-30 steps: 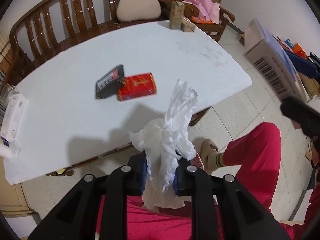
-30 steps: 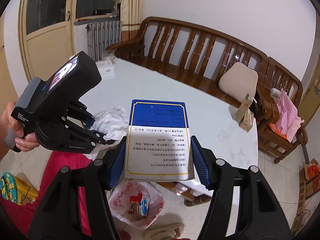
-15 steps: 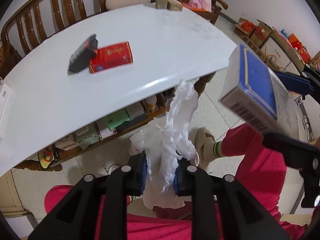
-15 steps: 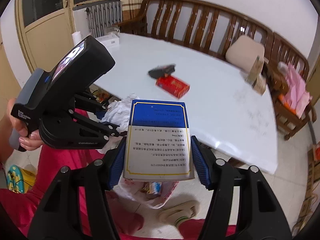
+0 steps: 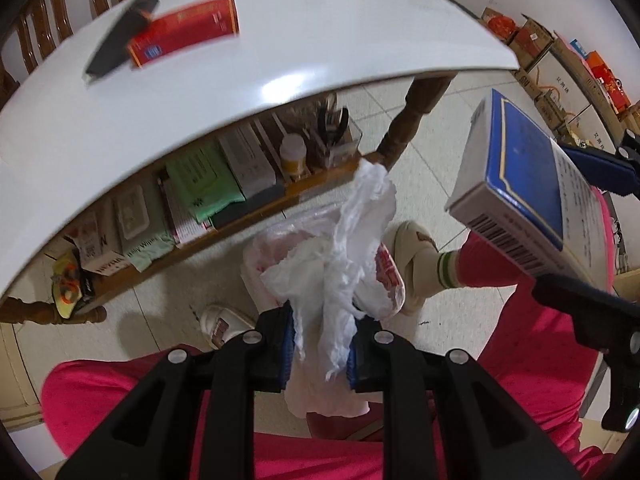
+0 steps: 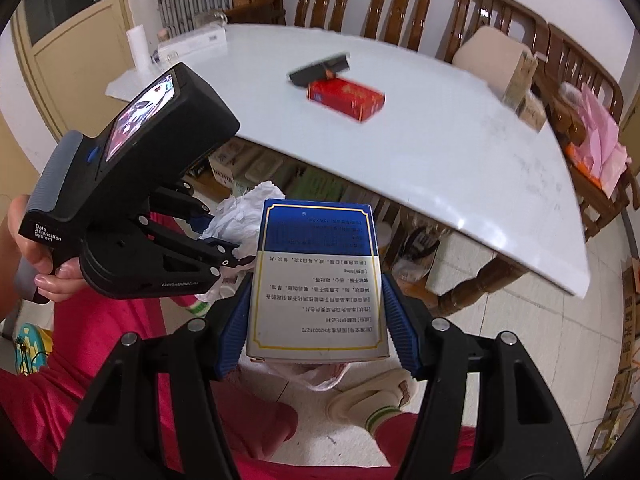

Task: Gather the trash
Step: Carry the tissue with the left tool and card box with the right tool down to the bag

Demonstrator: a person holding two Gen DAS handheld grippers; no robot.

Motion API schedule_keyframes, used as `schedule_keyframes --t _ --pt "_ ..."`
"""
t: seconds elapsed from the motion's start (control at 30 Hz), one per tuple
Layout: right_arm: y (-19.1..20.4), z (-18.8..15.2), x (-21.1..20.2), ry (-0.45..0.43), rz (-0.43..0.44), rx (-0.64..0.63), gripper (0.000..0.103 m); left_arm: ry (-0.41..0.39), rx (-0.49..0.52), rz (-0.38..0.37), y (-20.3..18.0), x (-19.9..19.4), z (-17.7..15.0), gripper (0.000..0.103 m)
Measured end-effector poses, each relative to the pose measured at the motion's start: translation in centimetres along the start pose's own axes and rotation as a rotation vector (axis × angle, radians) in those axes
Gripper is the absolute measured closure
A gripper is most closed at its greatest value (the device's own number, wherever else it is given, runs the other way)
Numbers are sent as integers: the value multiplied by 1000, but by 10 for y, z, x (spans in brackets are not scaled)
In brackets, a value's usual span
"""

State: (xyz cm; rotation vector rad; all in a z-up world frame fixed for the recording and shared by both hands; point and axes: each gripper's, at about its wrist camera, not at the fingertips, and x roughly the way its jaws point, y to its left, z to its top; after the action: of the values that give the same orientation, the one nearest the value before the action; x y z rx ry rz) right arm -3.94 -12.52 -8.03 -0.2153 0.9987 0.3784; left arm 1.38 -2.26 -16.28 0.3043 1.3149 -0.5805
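Note:
My left gripper (image 5: 320,350) is shut on a crumpled white tissue (image 5: 344,248) and holds it over a pink plastic trash bag (image 5: 384,280) on the floor. My right gripper (image 6: 316,330) is shut on a blue and white box (image 6: 316,280), held beside the tissue above the same bag (image 6: 308,372). The box also shows at the right of the left wrist view (image 5: 524,196). The left gripper and tissue show in the right wrist view (image 6: 240,210). A red box (image 6: 346,96) and a black box (image 6: 320,70) lie on the white table (image 6: 440,152).
A shelf under the table (image 5: 224,200) holds packets and a bottle. My legs in pink trousers (image 5: 532,320) and slippers (image 6: 368,394) flank the bag. A wooden bench (image 6: 400,4) stands behind the table. Cardboard boxes (image 5: 560,52) line the right wall.
Both grippers have dropped from table height and tilted down toward the floor. The trash bag has come into view under the tissue. Both grips are unchanged.

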Motion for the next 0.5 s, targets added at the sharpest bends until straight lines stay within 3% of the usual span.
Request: schedule_keyframes --t 0.5 --pt "-22 -34 91 162 34 91 43 177 -78 -57 13 93 4 83"
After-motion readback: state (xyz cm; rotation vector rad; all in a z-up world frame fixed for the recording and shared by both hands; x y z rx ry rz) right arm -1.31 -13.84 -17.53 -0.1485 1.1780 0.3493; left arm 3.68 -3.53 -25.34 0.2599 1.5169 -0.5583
